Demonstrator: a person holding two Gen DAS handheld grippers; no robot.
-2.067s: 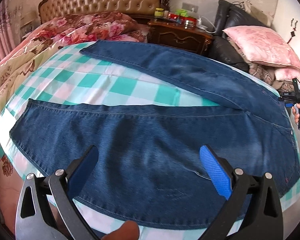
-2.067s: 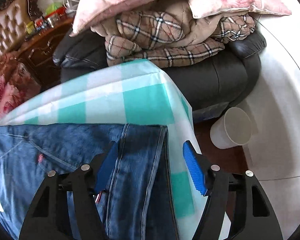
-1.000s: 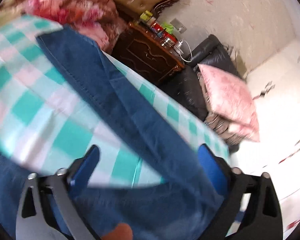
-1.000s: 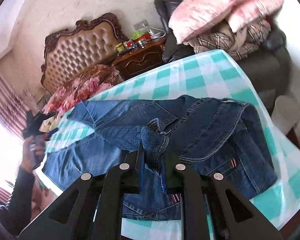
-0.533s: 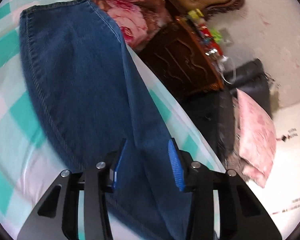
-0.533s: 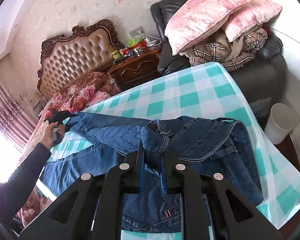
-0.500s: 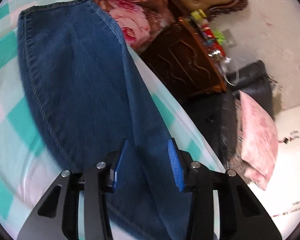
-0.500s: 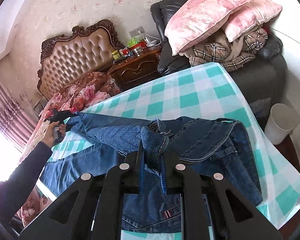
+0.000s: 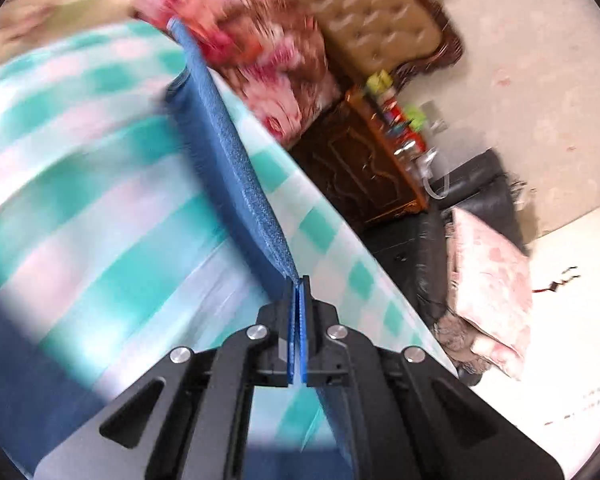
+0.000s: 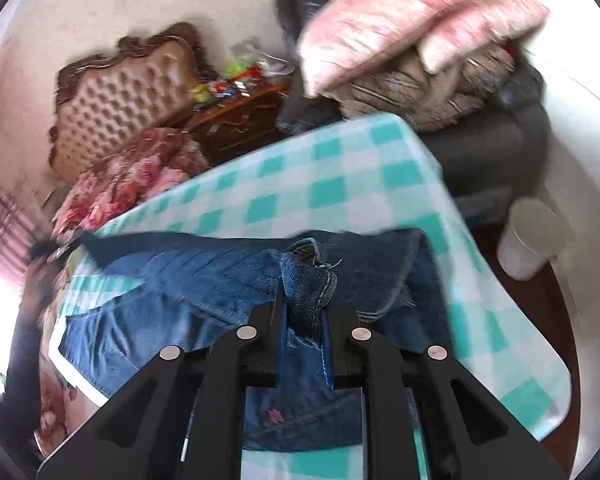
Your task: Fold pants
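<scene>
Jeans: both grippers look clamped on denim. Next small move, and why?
Probably carry the far leg toward you and lay it over the near leg. The left gripper is shut on the jeans leg edge, lifted taut above the checked cloth; the right gripper pinches a bunched seam near the crotch. That lengthwise fold isn't yet made.

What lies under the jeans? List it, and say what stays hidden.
Under the jeans lies a teal-and-white checked cloth. Whatever the cloth covers, and anything beneath the bunched denim, cannot be seen.
</scene>
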